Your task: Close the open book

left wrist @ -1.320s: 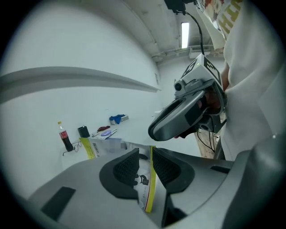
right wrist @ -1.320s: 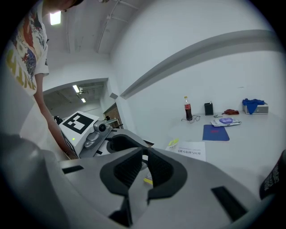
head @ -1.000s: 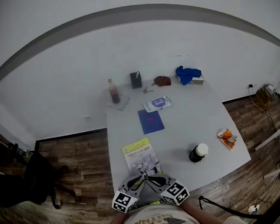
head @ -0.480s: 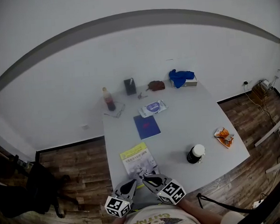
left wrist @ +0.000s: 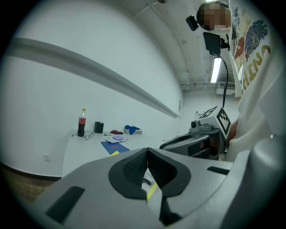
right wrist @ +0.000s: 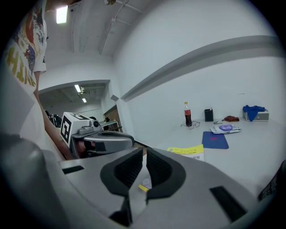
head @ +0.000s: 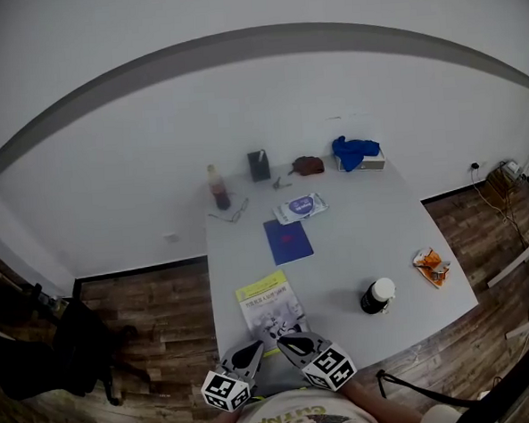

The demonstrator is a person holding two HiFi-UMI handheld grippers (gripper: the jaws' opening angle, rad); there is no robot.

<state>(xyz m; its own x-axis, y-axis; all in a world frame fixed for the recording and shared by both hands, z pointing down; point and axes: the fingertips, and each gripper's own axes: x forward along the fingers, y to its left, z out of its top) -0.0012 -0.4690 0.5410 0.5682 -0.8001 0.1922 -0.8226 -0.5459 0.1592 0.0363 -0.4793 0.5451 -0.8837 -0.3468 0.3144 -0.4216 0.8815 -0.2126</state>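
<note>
Book lies beyond left tongs and right tongs.

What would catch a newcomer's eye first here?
The left gripper and right gripper point toward each other at the near edge of the white table, by a yellow-topped book. Beyond, a blue notebook lies mid-table, and a blue cloth sits at the far right corner.
</note>
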